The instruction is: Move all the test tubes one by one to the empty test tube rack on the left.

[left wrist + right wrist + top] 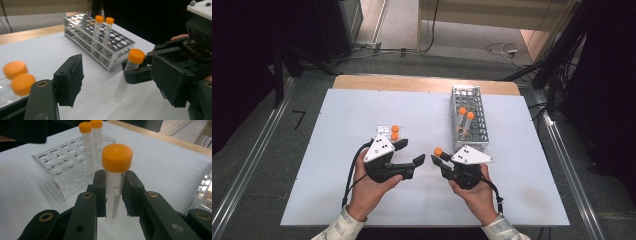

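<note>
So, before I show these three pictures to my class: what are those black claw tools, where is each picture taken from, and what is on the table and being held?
A person holds a hand-operated gripper in each hand. One picture looks down from above the table; the other two come from cameras riding on each gripper, looking along its jaws. The right gripper is shut on a clear tube with an orange cap. The left gripper is open and holds nothing. On the white table stands a metal rack with two capped tubes in it. A clear rack near the left gripper holds two more tubes.
</note>
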`<state>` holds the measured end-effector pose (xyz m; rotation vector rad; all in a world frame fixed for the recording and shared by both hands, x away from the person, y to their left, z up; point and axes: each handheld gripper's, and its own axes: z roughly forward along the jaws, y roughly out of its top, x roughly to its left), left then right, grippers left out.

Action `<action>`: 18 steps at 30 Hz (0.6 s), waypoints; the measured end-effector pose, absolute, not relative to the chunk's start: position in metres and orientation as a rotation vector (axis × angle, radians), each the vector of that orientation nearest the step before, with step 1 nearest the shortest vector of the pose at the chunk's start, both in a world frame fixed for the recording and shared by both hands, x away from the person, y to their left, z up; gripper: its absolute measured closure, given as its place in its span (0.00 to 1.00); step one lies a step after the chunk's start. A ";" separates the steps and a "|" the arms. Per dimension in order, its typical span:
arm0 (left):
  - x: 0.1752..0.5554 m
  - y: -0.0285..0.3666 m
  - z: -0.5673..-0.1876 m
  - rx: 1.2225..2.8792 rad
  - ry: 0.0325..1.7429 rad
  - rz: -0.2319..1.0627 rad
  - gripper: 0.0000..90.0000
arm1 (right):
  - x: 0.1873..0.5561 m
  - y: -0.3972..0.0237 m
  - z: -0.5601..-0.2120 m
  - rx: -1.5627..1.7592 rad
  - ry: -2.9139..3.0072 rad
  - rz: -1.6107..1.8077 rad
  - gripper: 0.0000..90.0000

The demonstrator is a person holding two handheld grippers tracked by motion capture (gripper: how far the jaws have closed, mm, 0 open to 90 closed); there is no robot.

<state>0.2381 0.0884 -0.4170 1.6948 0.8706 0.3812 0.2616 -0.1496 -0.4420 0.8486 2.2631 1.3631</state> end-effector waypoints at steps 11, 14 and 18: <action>0.235 0.074 -0.428 1.743 0.824 0.352 0.47 | 0.251 -0.128 -0.451 0.795 2.339 1.375 0.80; 0.235 0.072 -0.430 1.746 0.825 0.356 0.54 | 0.250 -0.126 -0.451 0.787 2.343 1.384 0.80; 0.235 0.072 -0.431 1.757 0.818 0.357 0.63 | 0.249 -0.124 -0.452 0.781 2.357 1.382 0.80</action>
